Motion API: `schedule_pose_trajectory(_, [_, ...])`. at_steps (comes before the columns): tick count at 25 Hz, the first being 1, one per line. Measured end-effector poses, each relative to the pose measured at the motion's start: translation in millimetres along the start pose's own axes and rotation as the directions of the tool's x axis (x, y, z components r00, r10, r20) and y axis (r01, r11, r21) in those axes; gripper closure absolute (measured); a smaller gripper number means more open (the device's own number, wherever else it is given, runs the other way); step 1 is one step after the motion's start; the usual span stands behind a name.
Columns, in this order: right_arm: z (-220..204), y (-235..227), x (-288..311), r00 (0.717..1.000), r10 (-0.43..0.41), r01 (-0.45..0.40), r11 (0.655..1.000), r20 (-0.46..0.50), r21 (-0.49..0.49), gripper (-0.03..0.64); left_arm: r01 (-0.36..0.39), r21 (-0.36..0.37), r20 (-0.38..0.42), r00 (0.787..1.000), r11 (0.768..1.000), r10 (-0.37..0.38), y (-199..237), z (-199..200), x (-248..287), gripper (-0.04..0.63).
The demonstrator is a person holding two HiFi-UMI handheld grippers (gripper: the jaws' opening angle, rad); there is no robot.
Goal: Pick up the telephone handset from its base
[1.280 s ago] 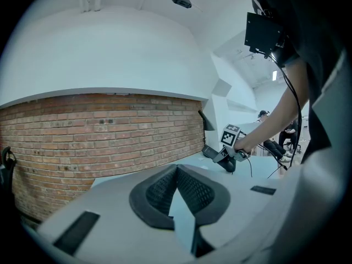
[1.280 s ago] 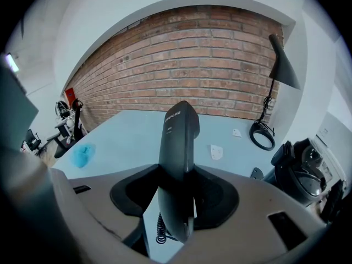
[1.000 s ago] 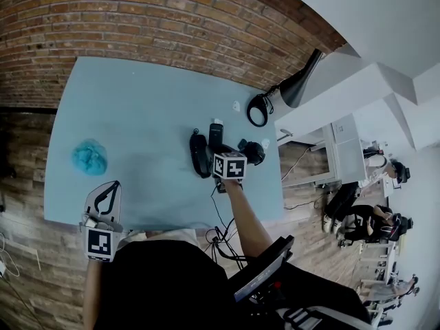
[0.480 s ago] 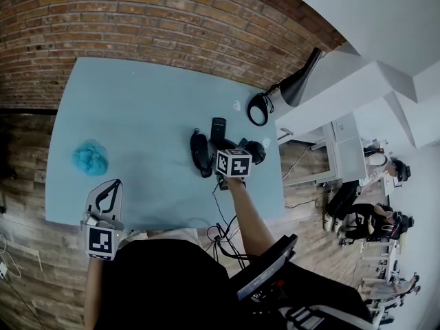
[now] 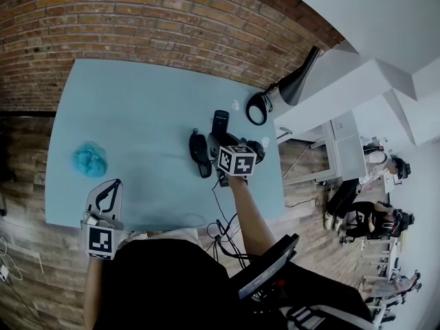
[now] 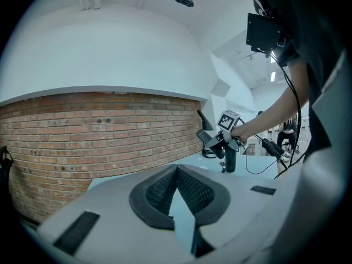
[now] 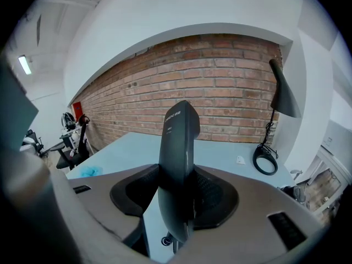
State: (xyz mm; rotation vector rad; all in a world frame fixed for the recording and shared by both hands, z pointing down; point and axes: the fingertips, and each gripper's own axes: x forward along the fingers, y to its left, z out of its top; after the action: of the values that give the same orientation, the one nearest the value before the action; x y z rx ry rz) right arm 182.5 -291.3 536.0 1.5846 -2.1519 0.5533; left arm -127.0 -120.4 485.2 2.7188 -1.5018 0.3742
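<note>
The black telephone handset (image 7: 177, 164) stands upright between the pads of my right gripper (image 7: 176, 202), which is shut on it. In the head view the handset (image 5: 220, 124) sticks out beyond the right gripper (image 5: 225, 143), lifted over the light blue table (image 5: 137, 108). A black elongated piece (image 5: 199, 153), which looks like the base, lies on the table just left of it. From the left gripper view the handset (image 6: 208, 139) hangs above a dark upright part (image 6: 230, 161). My left gripper (image 5: 110, 188) rests at the table's front left edge, its pads (image 6: 190, 186) meeting at the tips around nothing.
A crumpled teal thing (image 5: 90, 158) lies at the table's left. A black lamp (image 5: 295, 84) with a ring foot (image 5: 258, 108) stands at the back right, a small white piece (image 5: 236, 105) beside it. Another black object (image 5: 256, 150) sits right of the gripper. A brick wall (image 5: 151, 19) backs the table.
My right gripper has risen with the handset in it, and the handset now stands farther clear of the table. The left gripper has stayed where it was.
</note>
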Motion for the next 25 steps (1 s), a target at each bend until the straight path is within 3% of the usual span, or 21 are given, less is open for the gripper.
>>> schedule_pose_trajectory(14, [55, 25, -28, 0.989, 0.077, -0.081, 0.996, 0.127, 0.030, 0.420, 0.016, -0.009, -0.002, 1.000, 1.000, -0.016, -2, 1, 5, 0.569])
schedule_pose_trajectory(25, [100, 41, -55, 0.958, 0.151, -0.182, 0.977, 0.244, 0.114, 0.422, 0.017, -0.012, -0.006, 1.000, 1.000, -0.017, 0, 3, 6, 0.569])
